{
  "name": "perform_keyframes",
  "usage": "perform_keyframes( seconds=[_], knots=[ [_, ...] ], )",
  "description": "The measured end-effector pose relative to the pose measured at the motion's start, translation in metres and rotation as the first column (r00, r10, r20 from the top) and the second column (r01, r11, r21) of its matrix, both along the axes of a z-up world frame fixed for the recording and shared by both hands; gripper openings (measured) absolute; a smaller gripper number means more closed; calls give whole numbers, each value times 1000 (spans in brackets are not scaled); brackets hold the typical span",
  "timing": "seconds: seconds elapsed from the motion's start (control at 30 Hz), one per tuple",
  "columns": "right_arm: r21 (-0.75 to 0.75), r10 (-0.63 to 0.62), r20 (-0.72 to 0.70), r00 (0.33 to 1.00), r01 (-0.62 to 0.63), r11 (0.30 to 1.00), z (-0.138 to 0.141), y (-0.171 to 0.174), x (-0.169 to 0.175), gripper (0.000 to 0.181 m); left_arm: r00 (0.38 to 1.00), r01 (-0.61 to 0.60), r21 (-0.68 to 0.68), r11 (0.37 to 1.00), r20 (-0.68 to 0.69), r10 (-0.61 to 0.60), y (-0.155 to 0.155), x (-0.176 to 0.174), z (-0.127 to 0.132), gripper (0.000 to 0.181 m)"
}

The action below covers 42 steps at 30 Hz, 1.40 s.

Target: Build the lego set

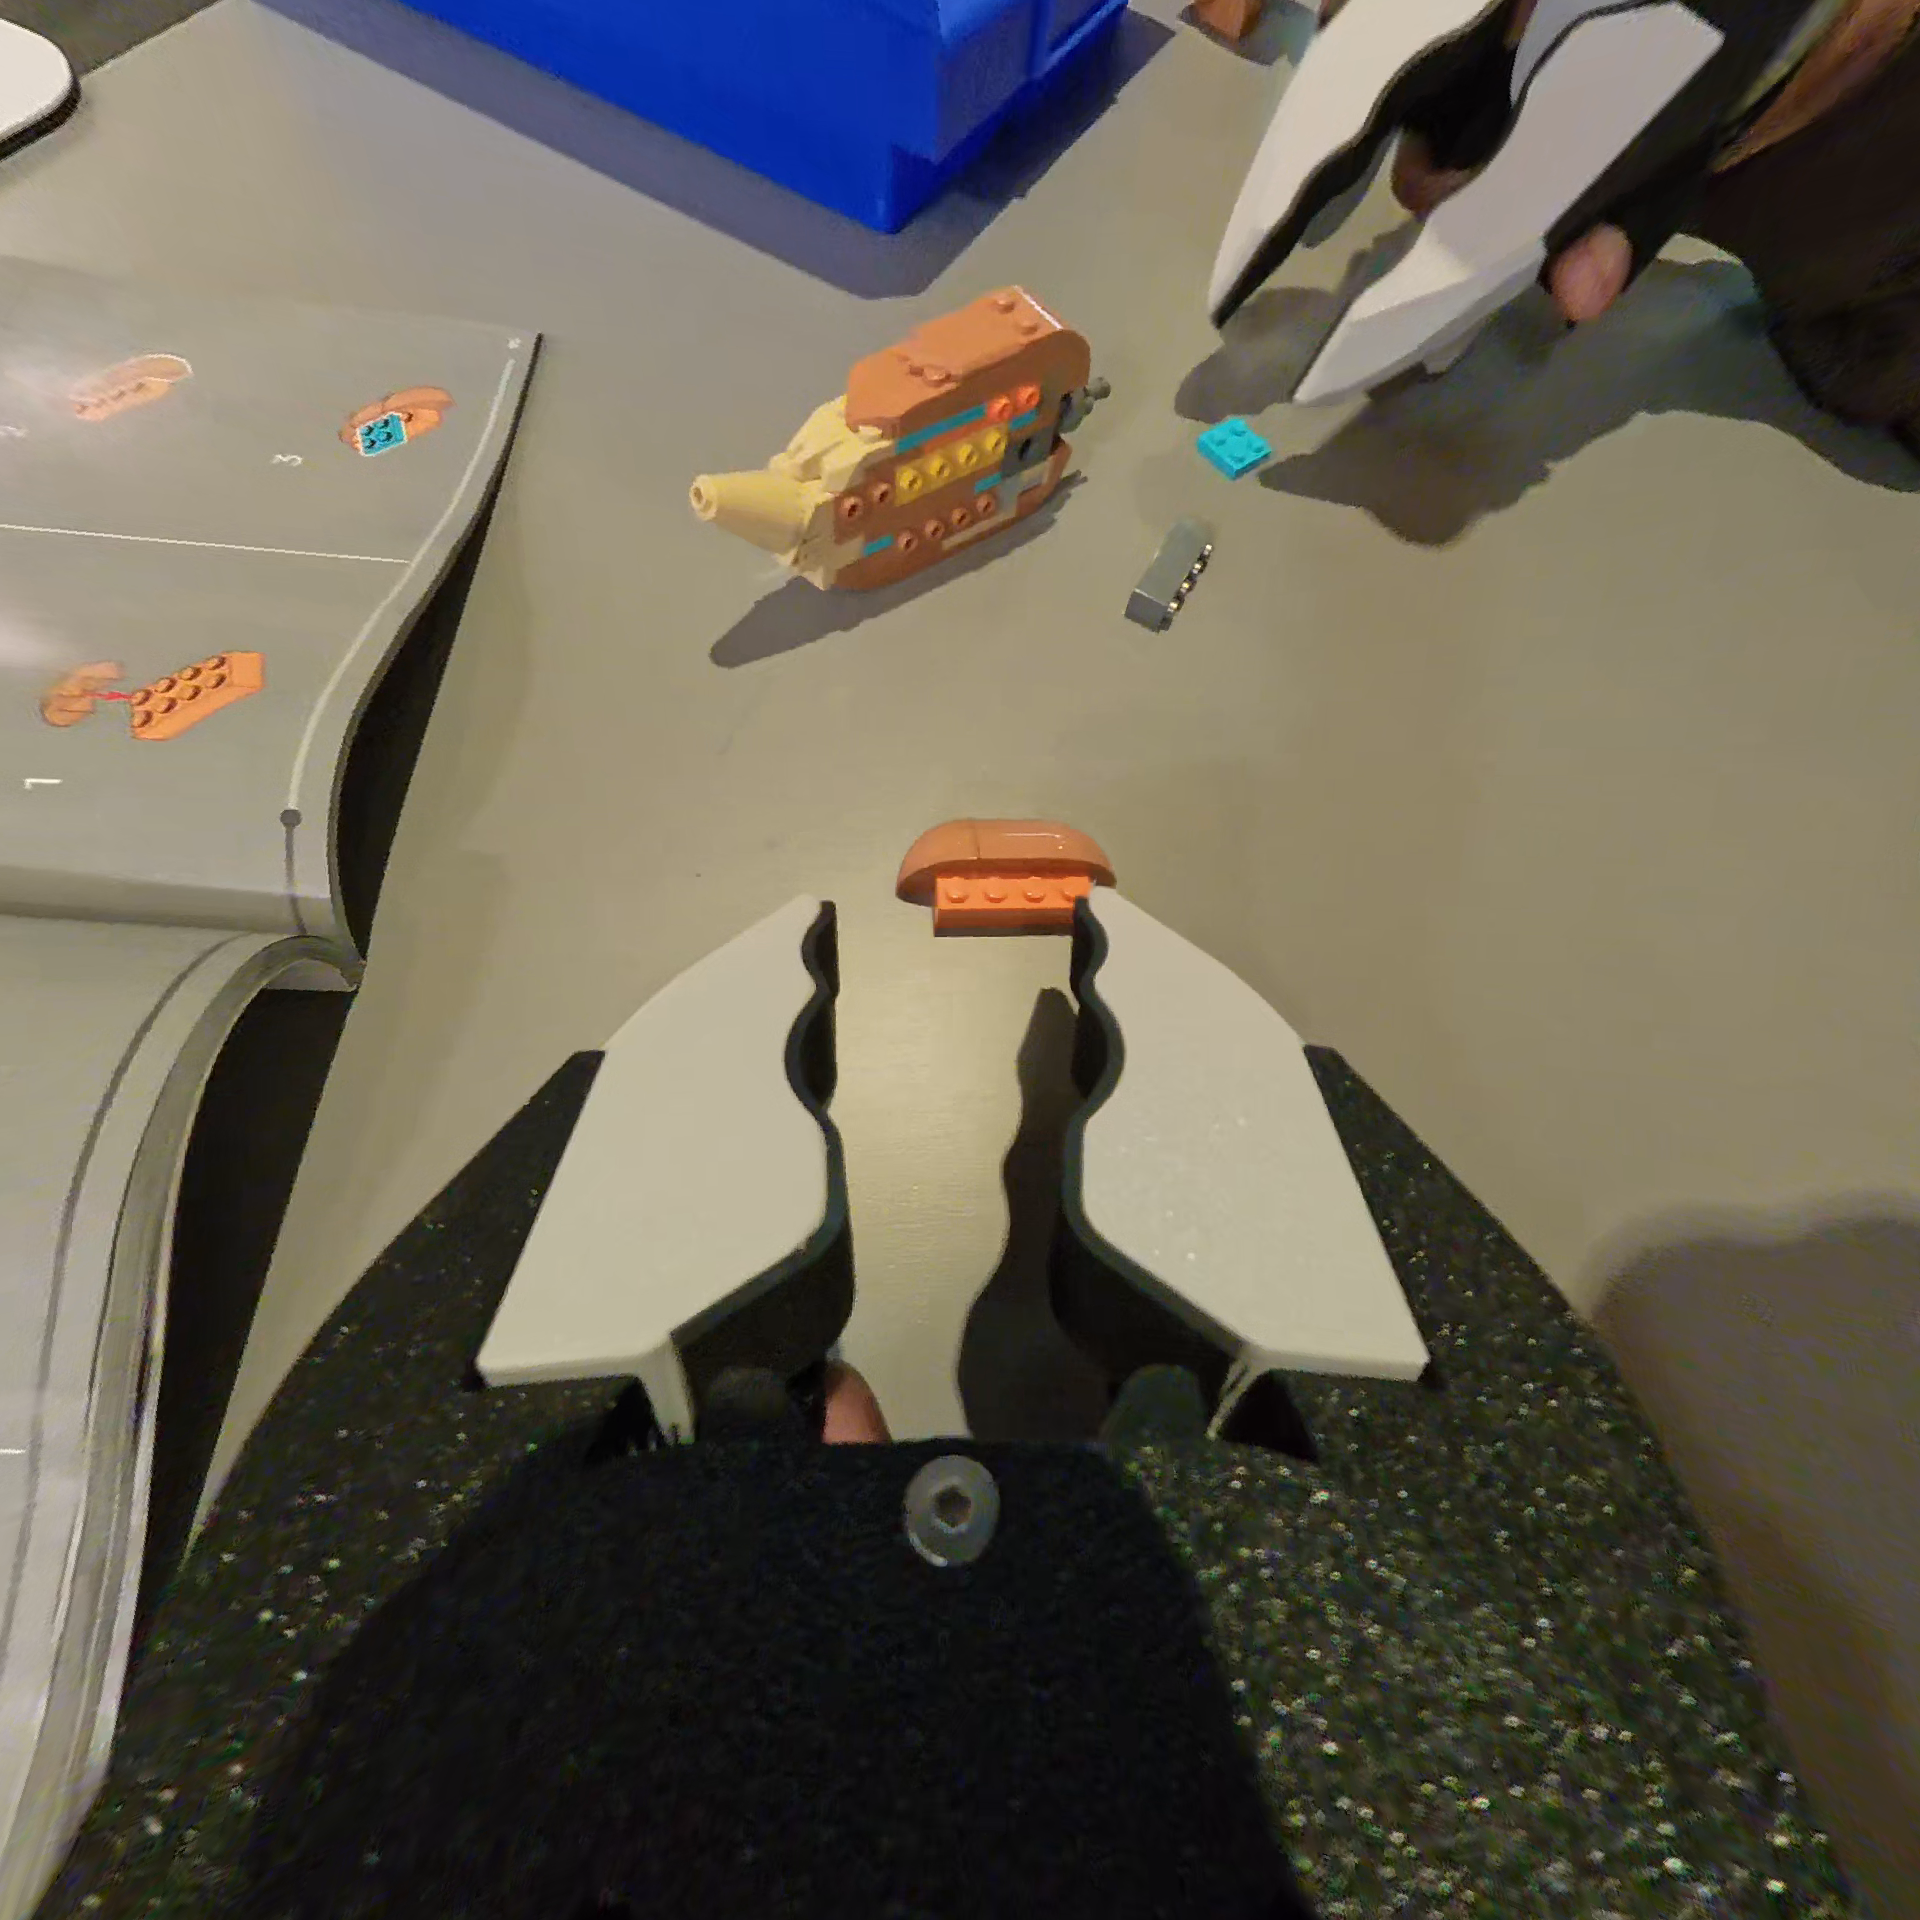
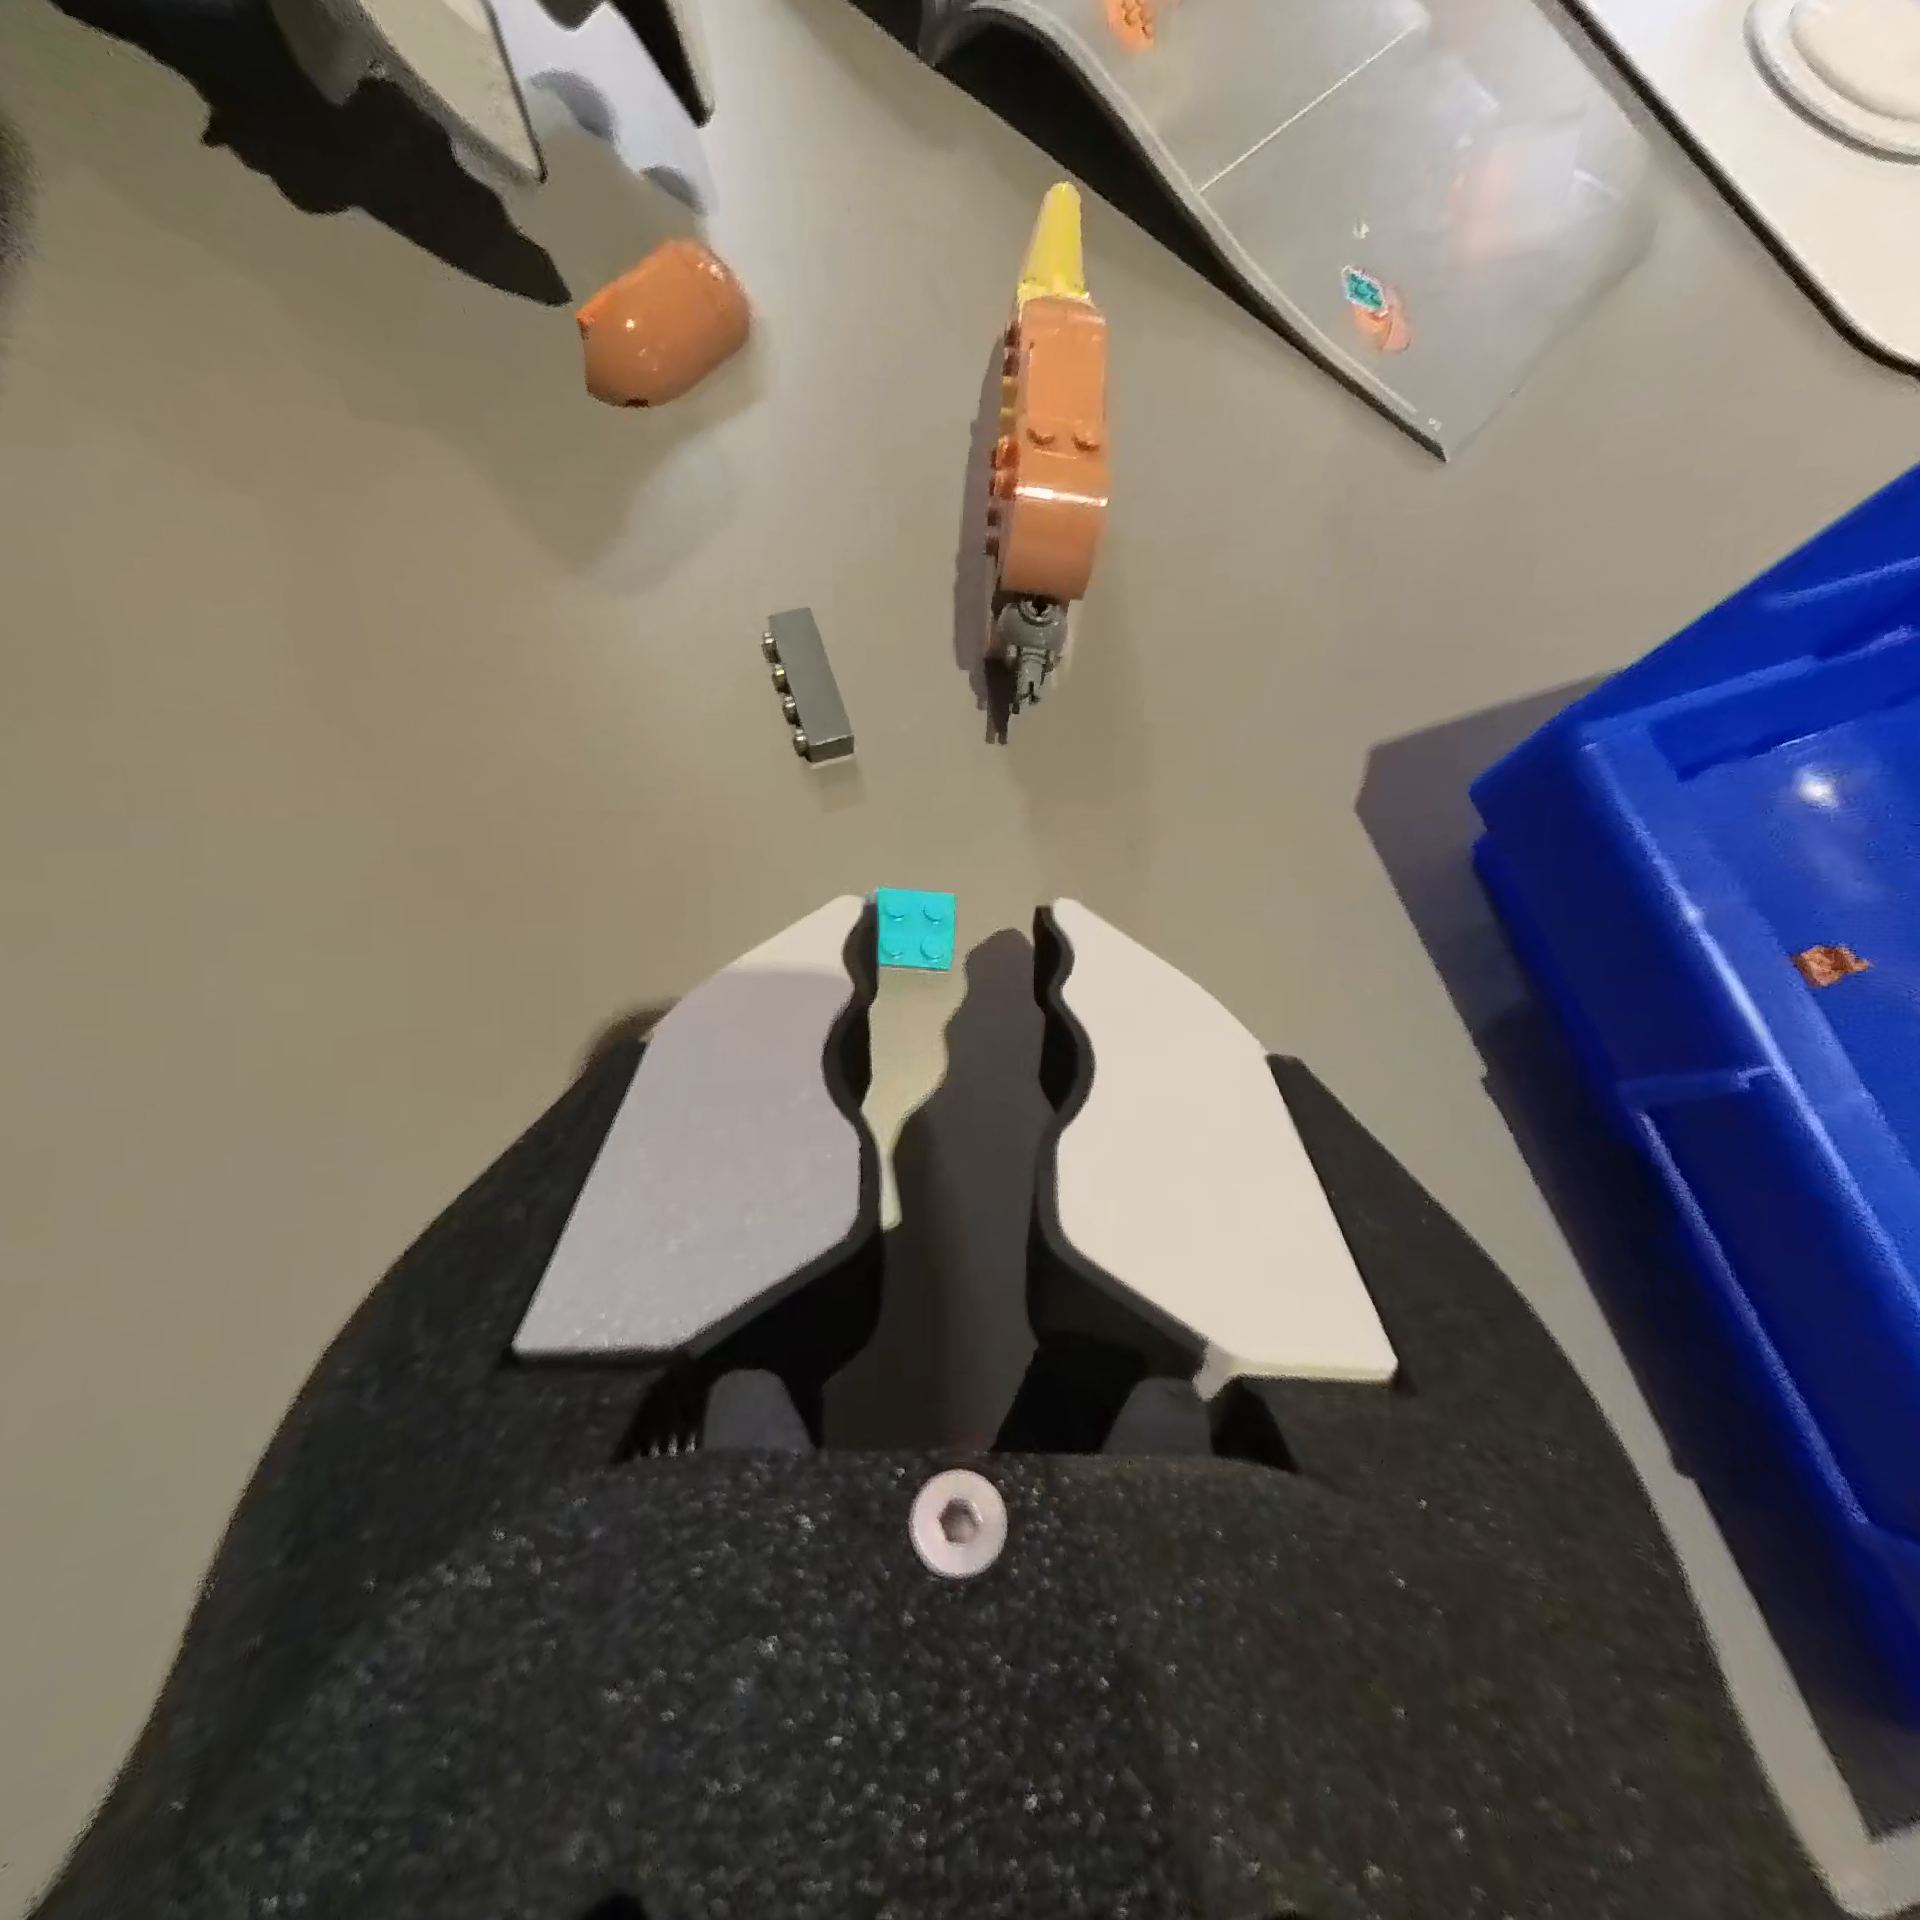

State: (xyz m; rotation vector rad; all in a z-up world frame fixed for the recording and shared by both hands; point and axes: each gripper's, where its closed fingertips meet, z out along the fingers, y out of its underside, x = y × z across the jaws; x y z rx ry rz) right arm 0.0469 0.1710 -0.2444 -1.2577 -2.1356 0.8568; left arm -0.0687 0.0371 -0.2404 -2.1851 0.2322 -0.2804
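Left hand-held gripper: smooth grey fingers apart, a rounded glossy orange sub-assembly at the tips, ungripped. Right hand-held gripper: fingers apart, a square studded teal plate between the tips, beside the left finger. The partly built model and a grey studded brick lie on the matte grey desk.
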Motion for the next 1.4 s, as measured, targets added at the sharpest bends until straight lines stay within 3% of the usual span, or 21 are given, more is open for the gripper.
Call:
perform_keyframes(
  seconds=[0.5,1.4],
  knots=[
    [-9,-5,45,999,5,1000,-11,2,1,38,996,-50,58,997,73,46,4,-9,9,40],
    [14,42,60,997,-43,999,-17,-3,3,28,998,-46,55,997,51,43,3,-5,9,40]
  ],
)
